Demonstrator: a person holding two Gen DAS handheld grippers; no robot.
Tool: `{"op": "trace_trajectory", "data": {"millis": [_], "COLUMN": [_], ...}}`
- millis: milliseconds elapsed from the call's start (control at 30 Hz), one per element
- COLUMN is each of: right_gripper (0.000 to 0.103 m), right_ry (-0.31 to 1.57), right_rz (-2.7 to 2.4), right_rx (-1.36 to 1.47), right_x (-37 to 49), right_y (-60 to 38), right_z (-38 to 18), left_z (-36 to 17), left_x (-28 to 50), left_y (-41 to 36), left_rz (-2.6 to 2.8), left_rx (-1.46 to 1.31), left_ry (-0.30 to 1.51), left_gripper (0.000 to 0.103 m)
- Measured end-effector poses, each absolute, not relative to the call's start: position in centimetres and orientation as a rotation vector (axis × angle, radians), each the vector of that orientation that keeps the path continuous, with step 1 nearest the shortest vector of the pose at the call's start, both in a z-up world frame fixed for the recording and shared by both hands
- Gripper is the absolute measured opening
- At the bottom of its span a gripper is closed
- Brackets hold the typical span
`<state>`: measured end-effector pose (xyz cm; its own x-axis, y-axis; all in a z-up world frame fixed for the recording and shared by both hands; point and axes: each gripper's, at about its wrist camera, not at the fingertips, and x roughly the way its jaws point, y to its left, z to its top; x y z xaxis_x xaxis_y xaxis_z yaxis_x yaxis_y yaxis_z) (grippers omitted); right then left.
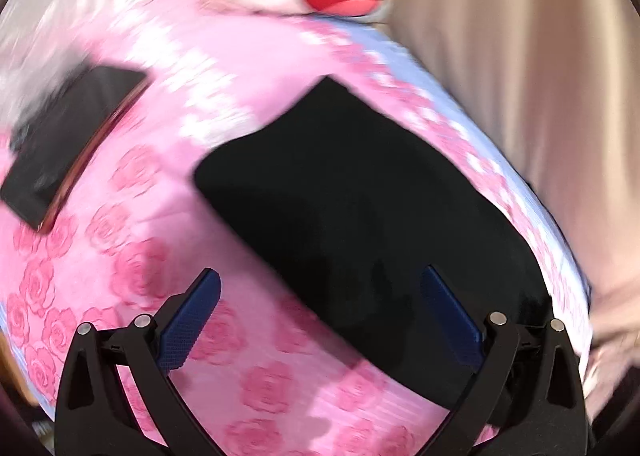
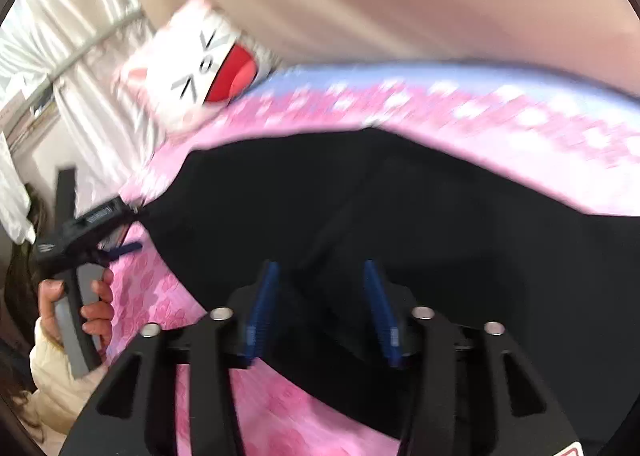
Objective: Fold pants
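The right gripper [image 2: 320, 312] hovers with jaws apart over black pants [image 2: 400, 207] spread on a pink rose-print bedsheet [image 2: 280, 408]. Far to its left, a hand [image 2: 86, 308] holds the left gripper [image 2: 120, 240]. A cat-face pillow [image 2: 200, 67] lies beyond.

We see a bedroom in a home. A bed takes up most of both views, covered by a pink bedspread printed with darker pink roses [image 1: 132, 272] and edged with a pale blue band [image 2: 360, 73]. At its far end lies a white plush cushion with a cartoon cat face and a red open mouth [image 2: 208, 71], soft and toy-like. Beside the bed runs a plain beige wall [image 1: 520, 75], and shiny white satin curtains [image 2: 80, 15] hang behind the cushion.
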<state>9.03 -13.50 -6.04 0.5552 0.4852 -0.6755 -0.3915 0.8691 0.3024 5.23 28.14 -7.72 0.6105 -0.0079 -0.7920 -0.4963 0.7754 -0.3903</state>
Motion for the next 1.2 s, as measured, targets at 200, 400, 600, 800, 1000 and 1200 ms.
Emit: {"op": "trace_trajectory", "data": {"millis": [200, 400, 600, 800, 1000, 1200], "right_gripper": [0.066, 0.074, 0.074, 0.074, 0.074, 0.074], "right_ry": [0.777, 0.759, 0.738, 0.734, 0.756, 0.736], "right_rz": [0.268, 0.064, -0.02, 0.016, 0.027, 0.124], "right_rx": [0.23, 0.417, 0.491, 0.506, 0.482, 0.5], "right_x": [6.6, 4.1, 2.2, 2.1, 1.8, 1.9], "right_y": [-23.5, -33.1, -37.8, -37.8, -37.9, -37.3], "right_z": [-5.0, -6.2, -7.2, -7.9, -8.6, -7.3], "left_z": [-8.3, -7.6, 0.4, 4.1, 0.1, 0.7], "left_x": [6.9, 9.6, 8.9, 7.6, 5.7, 3.6], "left_y": [29.1, 27.6, 19.1, 4.5, -5.8, -7.2], "left_rz": [0.366, 0.359, 0.177, -0.205, -0.328, -0.333], "left_rx": [-0.659, -0.583, -0.371, -0.171, 0.035, 0.111], "left_ry": [0.831, 0.806, 0.66, 0.67, 0.712, 0.677], "left_gripper": [0.098, 0.02, 0.019, 0.03, 0.098, 0.098]}}
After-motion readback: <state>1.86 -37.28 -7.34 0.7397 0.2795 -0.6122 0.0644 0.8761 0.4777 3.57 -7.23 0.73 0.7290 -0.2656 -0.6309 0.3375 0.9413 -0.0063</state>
